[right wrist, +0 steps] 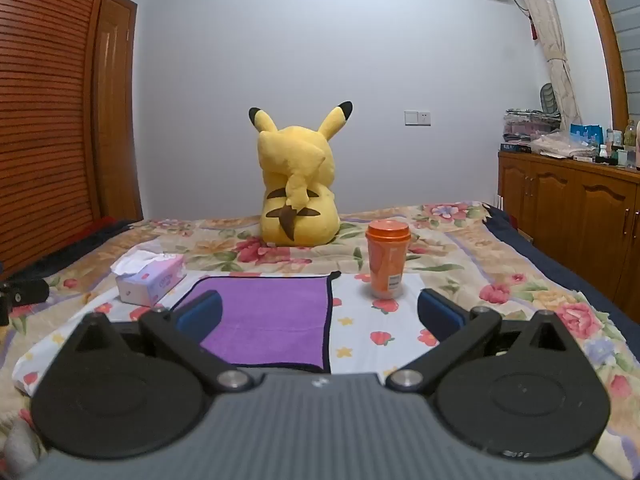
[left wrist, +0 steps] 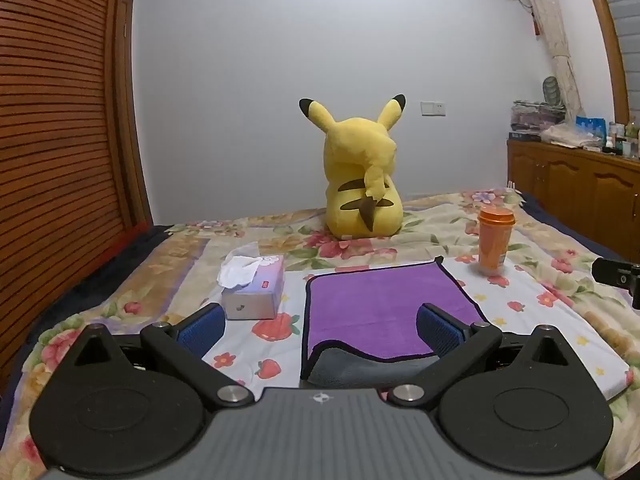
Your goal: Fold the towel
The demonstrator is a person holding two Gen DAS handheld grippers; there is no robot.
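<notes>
A purple towel (left wrist: 372, 304) with a dark border lies flat on the floral bed sheet (left wrist: 532, 308). Its near left corner is turned over and shows the grey underside (left wrist: 352, 368). My left gripper (left wrist: 320, 328) is open and empty, just above the towel's near left edge. In the right wrist view the towel (right wrist: 272, 316) lies ahead and to the left. My right gripper (right wrist: 320, 316) is open and empty, over the towel's right edge. Part of the right gripper shows at the right edge of the left wrist view (left wrist: 618, 276).
A tissue box (left wrist: 254, 288) stands left of the towel. An orange cup (left wrist: 495, 238) stands at the towel's far right corner, also in the right wrist view (right wrist: 387, 264). A yellow plush toy (left wrist: 360, 176) sits farther back. A wooden cabinet (right wrist: 576, 220) stands right of the bed.
</notes>
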